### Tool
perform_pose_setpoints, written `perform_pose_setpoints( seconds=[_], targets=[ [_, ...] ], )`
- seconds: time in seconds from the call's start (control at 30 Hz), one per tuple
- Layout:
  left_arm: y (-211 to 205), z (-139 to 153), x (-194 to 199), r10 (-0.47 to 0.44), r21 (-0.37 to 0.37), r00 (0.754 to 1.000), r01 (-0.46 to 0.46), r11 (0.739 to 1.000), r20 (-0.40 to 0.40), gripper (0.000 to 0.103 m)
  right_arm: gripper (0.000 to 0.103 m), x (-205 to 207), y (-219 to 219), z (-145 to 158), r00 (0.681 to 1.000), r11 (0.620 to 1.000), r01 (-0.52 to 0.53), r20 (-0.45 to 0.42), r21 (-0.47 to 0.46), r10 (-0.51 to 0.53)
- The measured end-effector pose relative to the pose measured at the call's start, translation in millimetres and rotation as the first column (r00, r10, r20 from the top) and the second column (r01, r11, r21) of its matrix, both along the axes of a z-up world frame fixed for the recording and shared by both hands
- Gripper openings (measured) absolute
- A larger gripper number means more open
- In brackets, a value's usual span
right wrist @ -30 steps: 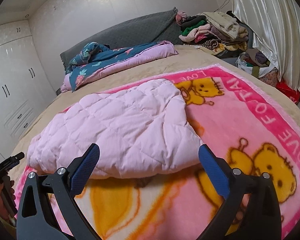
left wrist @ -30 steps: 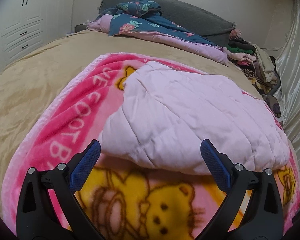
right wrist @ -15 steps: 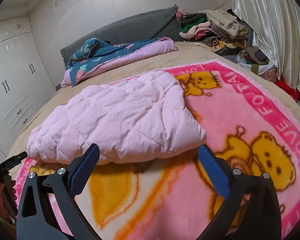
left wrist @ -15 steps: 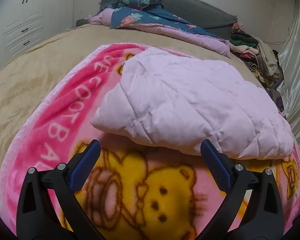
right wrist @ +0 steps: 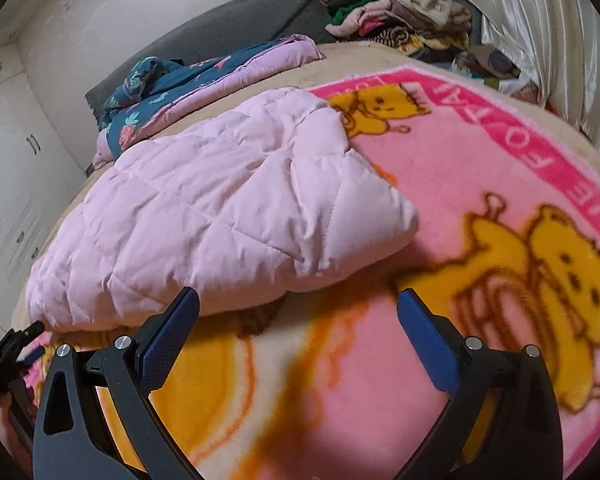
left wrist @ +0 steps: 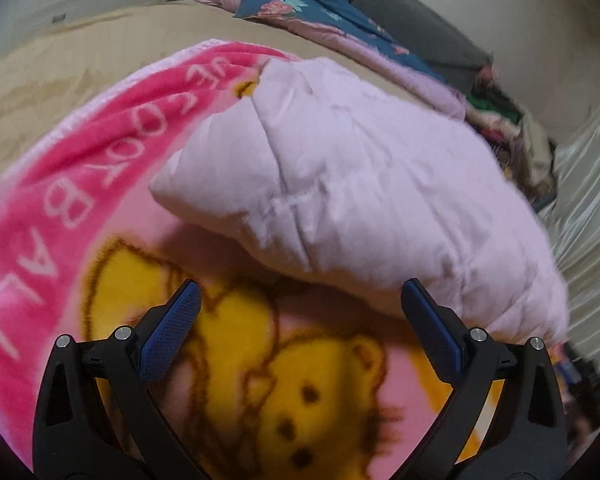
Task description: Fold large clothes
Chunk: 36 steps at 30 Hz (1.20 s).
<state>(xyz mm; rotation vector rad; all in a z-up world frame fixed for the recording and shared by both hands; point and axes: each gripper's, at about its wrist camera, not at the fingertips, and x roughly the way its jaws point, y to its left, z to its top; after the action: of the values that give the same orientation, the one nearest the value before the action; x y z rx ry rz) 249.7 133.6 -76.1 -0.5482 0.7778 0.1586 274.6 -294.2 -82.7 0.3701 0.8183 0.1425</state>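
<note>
A pale pink quilted garment [left wrist: 360,184] [right wrist: 228,216] lies folded in a puffy bundle on a pink blanket with yellow bears [left wrist: 300,380] [right wrist: 480,184]. My left gripper [left wrist: 300,320] is open and holds nothing, hovering over the blanket just short of the bundle's near edge. My right gripper [right wrist: 298,320] is likewise open and holds nothing, in front of the bundle's near right corner. The left gripper's tip [right wrist: 16,344] shows at the far left of the right wrist view.
The pink blanket lies on a tan bedspread [left wrist: 60,64]. A blue floral and pink quilt [left wrist: 312,12] [right wrist: 204,76] is heaped by the grey headboard [right wrist: 236,28]. Piled clothes [right wrist: 400,20] sit at the far right, by a white curtain [right wrist: 540,32]. White cupboards [right wrist: 0,160] line the left.
Both grippers have drawn back from the pink bundle and dipped toward the blanket, so more bear pattern shows in front of the bundle. Both stayed open.
</note>
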Motion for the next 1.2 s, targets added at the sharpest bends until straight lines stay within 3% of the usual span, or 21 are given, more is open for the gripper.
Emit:
perform_pose_setpoints(
  seconds=[0.17, 0.53, 0.63, 0.7, 0.8, 1.0, 1.07, 1.2],
  targets=[
    [18.1, -10.6, 13.1, 0.015, -0.225, 0.999, -0.004, 0.974, 0.050, 0.093, 0.099, 25.3, -5.0, -17.4, 0.998, 0.987, 0.031, -0.055, 0.157, -0.023],
    [25.4, -34.6, 55.2, 0.069, -0.387, 0.996, -0.040, 0.921, 0.062, 0.095, 0.099, 75.1, -10.8, -38.9, 0.996, 0.937, 0.074, -0.079, 0.341, -0.050],
    [22.1, -37.2, 62.5, 0.066, -0.385, 0.995, -0.030, 0.923, 0.081, 0.095, 0.094, 80.8, -12.6, -42.1, 0.998, 0.925, 0.056, -0.032, 0.377, -0.047],
    [17.9, -37.9, 64.4, 0.061, -0.369, 0.994, -0.024, 0.929, 0.087, 0.093, 0.072, 81.0, -8.1, -37.9, 1.000, 0.930, 0.011, 0.014, 0.367, -0.018],
    [11.0, -33.4, 64.6, 0.037, -0.336, 0.994, -0.001, 0.942, 0.100, 0.079, 0.056, 77.5, -0.3, -25.3, 0.998, 0.955, -0.029, 0.060, 0.297, 0.012],
    [0.7, -11.1, 58.5, -0.009, -0.217, 0.993, 0.035, 0.975, 0.122, 0.048, 0.042, 64.0, 19.4, 1.1, 0.991, 0.989, -0.063, 0.129, 0.131, 0.046],
    [-7.3, -1.1, 56.7, -0.029, -0.154, 0.992, 0.048, 0.987, 0.119, 0.044, 0.040, 59.2, 21.7, 5.8, 0.988, 0.992, -0.068, 0.146, 0.106, 0.052],
    [-12.5, 12.1, 49.2, -0.047, -0.113, 0.991, 0.062, 0.992, 0.127, 0.041, 0.039, 45.4, 23.4, 13.7, 0.983, 0.995, -0.076, 0.170, 0.070, 0.063]
  ],
)
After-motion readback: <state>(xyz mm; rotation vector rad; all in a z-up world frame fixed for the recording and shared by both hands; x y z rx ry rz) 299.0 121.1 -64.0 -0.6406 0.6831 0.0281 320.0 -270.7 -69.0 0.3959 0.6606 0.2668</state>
